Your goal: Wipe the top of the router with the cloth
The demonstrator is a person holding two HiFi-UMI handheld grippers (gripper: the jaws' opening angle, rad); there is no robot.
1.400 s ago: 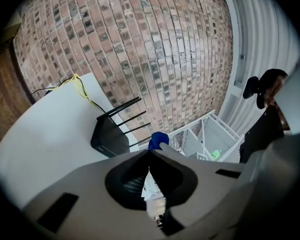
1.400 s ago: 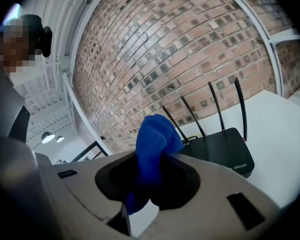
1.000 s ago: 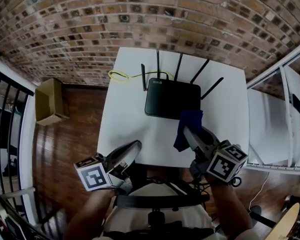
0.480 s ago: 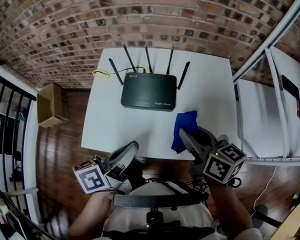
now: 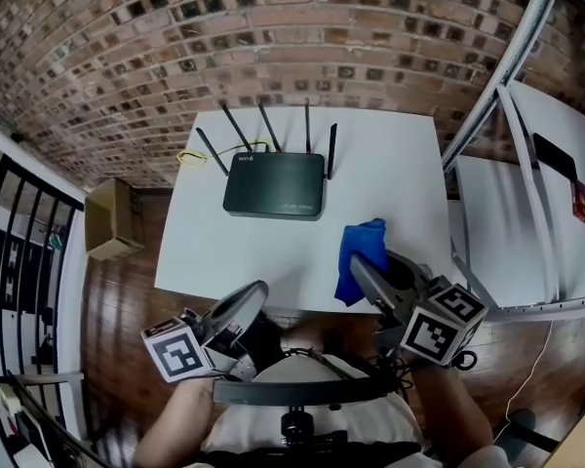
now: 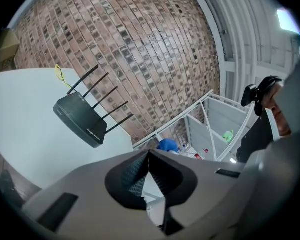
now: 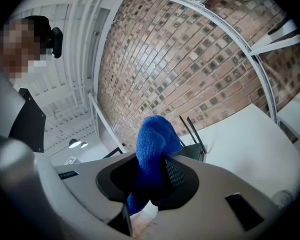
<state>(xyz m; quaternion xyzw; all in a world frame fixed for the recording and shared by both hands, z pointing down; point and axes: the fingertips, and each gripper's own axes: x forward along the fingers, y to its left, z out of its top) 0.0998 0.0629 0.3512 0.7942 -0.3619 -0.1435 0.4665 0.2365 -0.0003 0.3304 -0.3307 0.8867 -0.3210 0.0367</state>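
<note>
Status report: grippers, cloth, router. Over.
Left hand-held gripper shut, empty. Right hand-held gripper shut on blue cloth, short of router. Nothing on the white table between them.

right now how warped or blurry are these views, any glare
Head view: strong fisheye bows the brick wall and the table edges; the router is sharp. Left gripper view: dark round vignette, bulging bricks, a washed-out bright patch at the upper right. Right gripper view: same vignette, the cloth in the jaws crisp enough to show its weave.
</note>
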